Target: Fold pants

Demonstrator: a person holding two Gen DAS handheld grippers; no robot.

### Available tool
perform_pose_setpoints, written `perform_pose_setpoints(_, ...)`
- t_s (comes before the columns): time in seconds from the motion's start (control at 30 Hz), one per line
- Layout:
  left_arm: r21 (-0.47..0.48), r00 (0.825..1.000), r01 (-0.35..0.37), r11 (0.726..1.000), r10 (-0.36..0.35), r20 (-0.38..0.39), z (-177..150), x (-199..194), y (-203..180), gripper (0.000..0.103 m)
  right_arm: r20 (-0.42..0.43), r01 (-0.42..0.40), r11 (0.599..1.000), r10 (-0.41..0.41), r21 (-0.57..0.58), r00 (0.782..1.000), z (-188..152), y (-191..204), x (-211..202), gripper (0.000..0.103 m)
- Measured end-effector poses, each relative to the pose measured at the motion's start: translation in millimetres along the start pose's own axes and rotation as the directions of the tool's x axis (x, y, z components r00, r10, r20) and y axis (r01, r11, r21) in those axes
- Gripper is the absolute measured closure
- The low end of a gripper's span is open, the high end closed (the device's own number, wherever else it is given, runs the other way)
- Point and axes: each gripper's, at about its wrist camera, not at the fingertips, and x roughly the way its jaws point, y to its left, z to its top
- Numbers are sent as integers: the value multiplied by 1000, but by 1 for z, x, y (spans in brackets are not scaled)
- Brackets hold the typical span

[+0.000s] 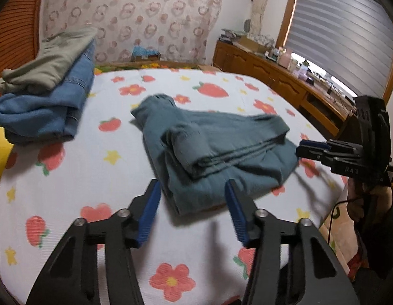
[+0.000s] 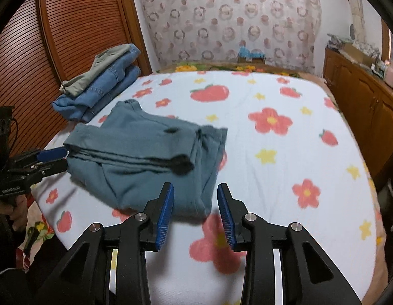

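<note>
Pants folded into a soft bundle, both tongs empty

Your teal pants (image 1: 216, 147) lie mid-bed in a thick, rumpled bundle, soft knit cloth doubled over itself, with layered hems stacked along the top fold and one narrow end sticking out toward the far side. Under them the bedsheet (image 1: 94, 172) is a white, finely ribbed weave printed with coral flowers, strawberries and yellow stars. Your left gripper (image 1: 192, 213) hovers at the bundle's near edge, its ridged blue pads parted with nothing between them. Your right gripper (image 2: 195, 213) also stands partly open and empty, just above the bundle's near right corner. Far left, stiff blue jeans (image 1: 46, 109) sit folded with a limp olive garment (image 1: 51, 61) draped on top, well apart from the pants. A slatted wooden door (image 2: 77, 25) stands behind that pile.
</note>
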Motion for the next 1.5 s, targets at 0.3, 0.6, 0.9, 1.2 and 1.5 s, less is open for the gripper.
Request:
perform_pose_setpoints(0.3,38,999,-2,999,4,-53,-1,21,-5,67,-35,-33,999,33,13,999,2,0,13,66)
perform_pose_setpoints(0.6,20,999,33,999,-33,13,-1,-4,-5,90,5,-47,999,46,10,999,3,0,6,98)
perform_pose_setpoints(0.9,33,998,62,998,-62,14,-19,-38,-18,90,48,-109,994,110,-21,993,-18,13,-40,98)
perform_pose_setpoints(1.2,25,999,36,999,-35,-33,-25,-28,-13,67,39,-84,996,85,-35,996,-21,15,-44,81)
perform_pose_setpoints(1.5,25,999,-19,999,20,-28,-25,-32,-6,58,33,-65,996,67,-65,997,-21,22,-40,66)
